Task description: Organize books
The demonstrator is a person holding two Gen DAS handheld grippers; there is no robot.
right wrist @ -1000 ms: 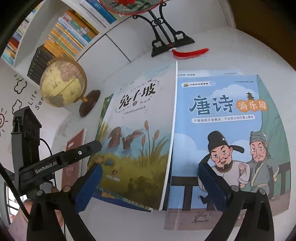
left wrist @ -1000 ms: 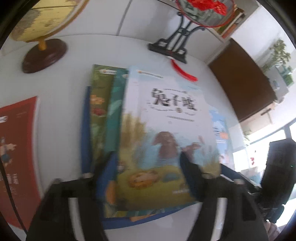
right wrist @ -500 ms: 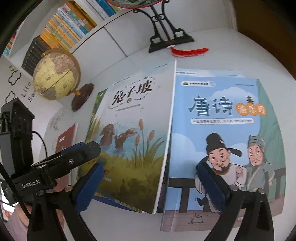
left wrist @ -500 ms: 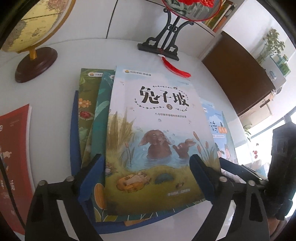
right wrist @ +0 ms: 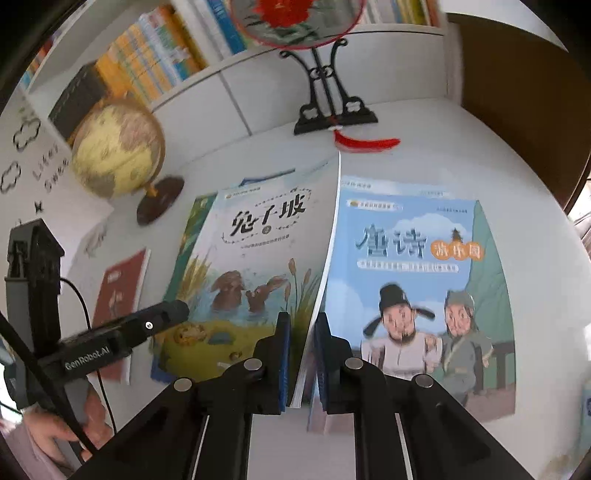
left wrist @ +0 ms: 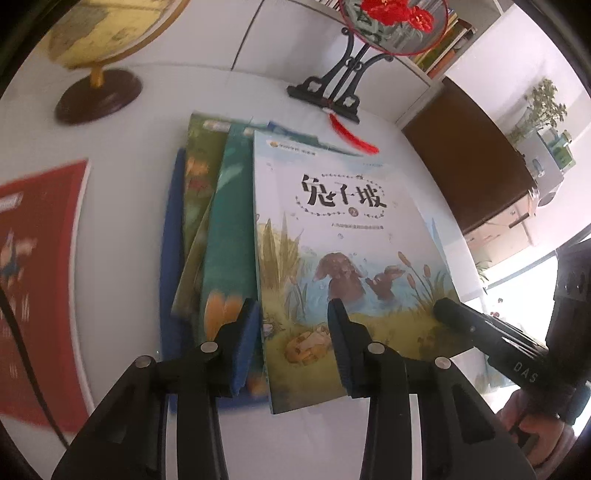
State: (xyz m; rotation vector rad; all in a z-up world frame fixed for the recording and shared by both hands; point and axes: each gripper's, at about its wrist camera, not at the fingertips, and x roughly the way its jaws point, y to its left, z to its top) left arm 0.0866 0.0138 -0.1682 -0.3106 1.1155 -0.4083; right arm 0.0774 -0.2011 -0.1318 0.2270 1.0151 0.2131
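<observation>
books lie spread on the white table (left wrist: 122, 206), and we start with that table, the largest thing in our two views. on it sits the fanned stack of books (left wrist: 207, 236): a dark blue one at the bottom, green and teal covers above it, and on top the rabbit book (left wrist: 343, 236), pale with two brown rabbits in a pond. its right edge is lifted off the stack, as our right view shows. just right of it, flat on the table, lies the blue poetry book (right wrist: 417, 280) with two cartoon men on its cover. well to the left lies a red book (left wrist: 40, 280).

behind the books stand a globe (right wrist: 118, 151) on a dark base and a round fan (left wrist: 391, 22) on a black stand, a red tassel (right wrist: 365, 142) trailing from it toward the rabbit book's far corner.

our right gripper (right wrist: 301, 354) has just been closing, and its blue pads now pinch the raised right edge of the rabbit book near its lower corner. our left gripper (left wrist: 291, 347) has just been closing too; its jaws straddle the rabbit book's lower left edge, one finger over the stack and one over the cover, but we cannot tell whether the pads press on anything.
</observation>
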